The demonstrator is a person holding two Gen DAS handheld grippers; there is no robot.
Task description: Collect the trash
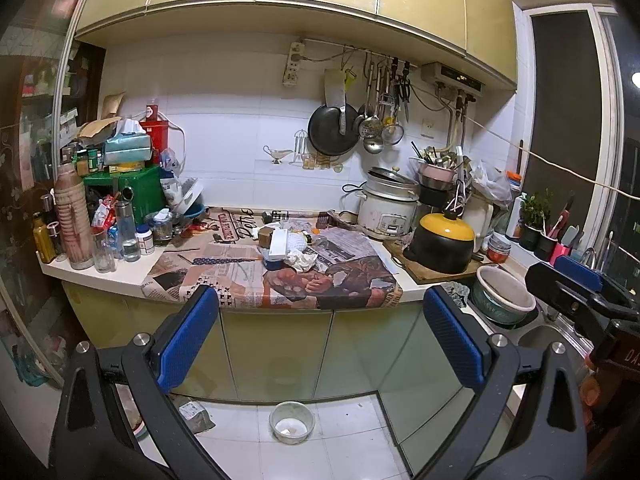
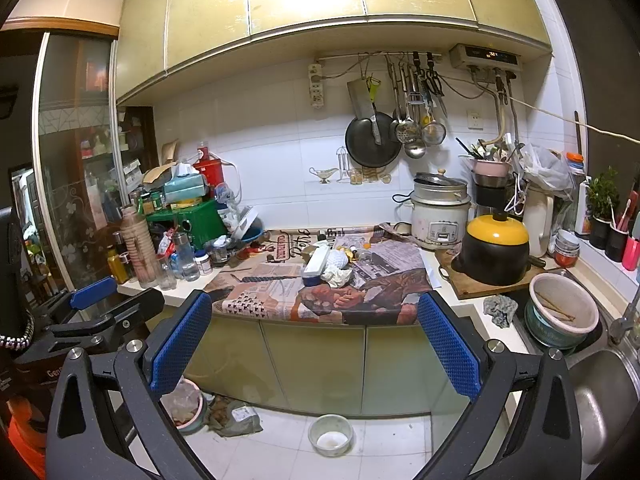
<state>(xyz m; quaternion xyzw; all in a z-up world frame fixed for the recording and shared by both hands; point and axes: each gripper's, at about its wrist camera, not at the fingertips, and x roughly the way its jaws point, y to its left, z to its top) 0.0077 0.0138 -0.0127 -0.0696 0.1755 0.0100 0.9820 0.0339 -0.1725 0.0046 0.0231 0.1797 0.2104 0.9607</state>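
Kitchen counter [image 1: 120, 276] under yellow wall cabinets is spread with newspaper [image 1: 224, 276] and crowded; the trash, a crumpled white paper wad [image 1: 302, 259], lies mid-counter among small clutter, with bottles at 9 o'clock and a yellow-lidded black pot [image 1: 440, 246] at 3 o'clock. The counter's front edge is unobstructed, with tiled floor below (a small bowl [image 1: 291, 422] at 6 o'clock). Left gripper [image 1: 320, 336] and right gripper [image 2: 316, 340] hover short of that edge, jaws spread wide, holding and touching nothing.
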